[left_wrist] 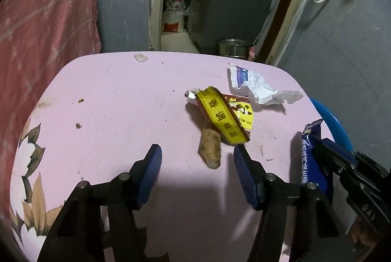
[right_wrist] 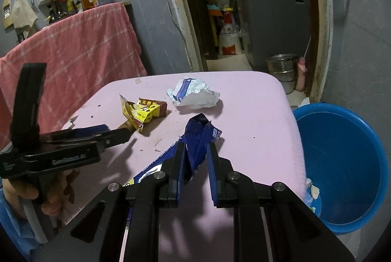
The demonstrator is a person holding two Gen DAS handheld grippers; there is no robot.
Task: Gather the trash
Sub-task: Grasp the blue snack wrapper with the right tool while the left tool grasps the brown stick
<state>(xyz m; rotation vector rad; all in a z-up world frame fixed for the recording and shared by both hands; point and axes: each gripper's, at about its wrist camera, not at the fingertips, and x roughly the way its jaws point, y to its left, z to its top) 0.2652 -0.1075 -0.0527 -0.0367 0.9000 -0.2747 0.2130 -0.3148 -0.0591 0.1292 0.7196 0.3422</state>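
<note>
On the pink table lie a yellow and brown wrapper, a crumpled white wrapper and a brown peel-like piece. My left gripper is open just above the table. The brown piece lies between its fingertips, nearer the right one, and the pads do not touch it. My right gripper is shut on a crumpled blue wrapper, held over the table's right part.
A blue basin with scraps inside stands on the floor at the table's right edge. A red cloth hangs behind on the left. Beyond the table are a doorway, a metal pot and crumbs.
</note>
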